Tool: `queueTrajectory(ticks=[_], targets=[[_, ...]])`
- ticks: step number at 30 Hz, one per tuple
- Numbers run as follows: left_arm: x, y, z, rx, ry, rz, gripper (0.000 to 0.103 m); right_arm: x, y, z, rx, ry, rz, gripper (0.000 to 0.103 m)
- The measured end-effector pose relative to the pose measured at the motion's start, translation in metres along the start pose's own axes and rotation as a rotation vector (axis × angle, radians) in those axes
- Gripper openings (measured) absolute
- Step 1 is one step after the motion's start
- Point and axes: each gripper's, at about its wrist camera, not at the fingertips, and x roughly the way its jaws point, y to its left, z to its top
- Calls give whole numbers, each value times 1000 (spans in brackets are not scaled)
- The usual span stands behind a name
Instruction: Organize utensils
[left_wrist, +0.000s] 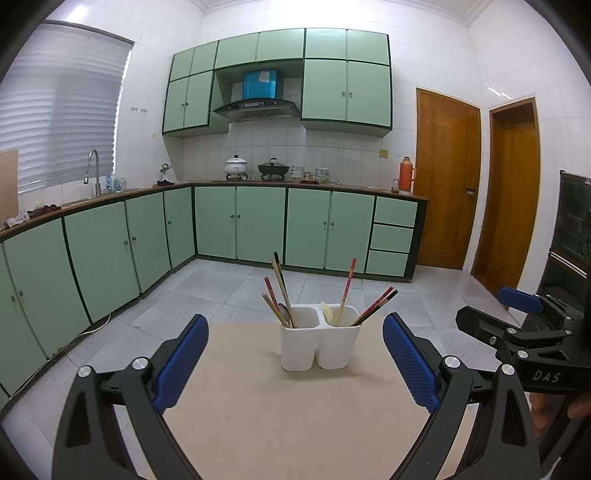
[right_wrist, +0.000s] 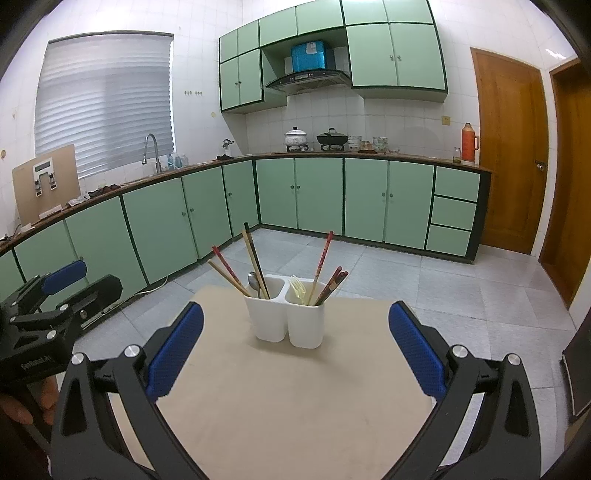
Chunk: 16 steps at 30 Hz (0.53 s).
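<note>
Here we hold both tools with nothing in them. The left gripper (left_wrist: 295, 358) has its jaws wide apart over the near part of the table (left_wrist: 295, 424), and the right gripper (right_wrist: 295, 347) is spread just as wide, also empty. Each shows at the edge of the other's view, so we judge they sit side by side, both well short of the holder.

Beyond the jaws, towards the far edge of the table, stands the white holder (right_wrist: 288, 321) with two cups side by side. The left cup (left_wrist: 299, 343) has several chopsticks (left_wrist: 280, 291) leaning left and a metal spoon (right_wrist: 253, 282) among them. The right cup (left_wrist: 338, 341) has a pale plastic fork (right_wrist: 297, 290), one red chopstick (left_wrist: 347, 288) standing nearly upright, and a few dark ones (right_wrist: 332, 286) leaning right.

Nothing lies loose on the tabletop in either view, so every utensil we can see is already in a cup. If the job was only to get them off the table, it looks finished or nearly so. If it means sorting by kind, work is left: chopsticks are split across both cups, with spoon and fork mixed in. We cannot tell from here which reading is meant.

Behind the table are the tiled floor (left_wrist: 221, 291) and green cabinets (right_wrist: 317, 192).
</note>
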Motion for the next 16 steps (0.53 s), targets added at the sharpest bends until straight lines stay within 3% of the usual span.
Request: queueTrajectory(ticks=[16], targets=[[8, -3, -2, -4, 26, 7, 93, 2, -7, -4, 13, 14, -6, 97]])
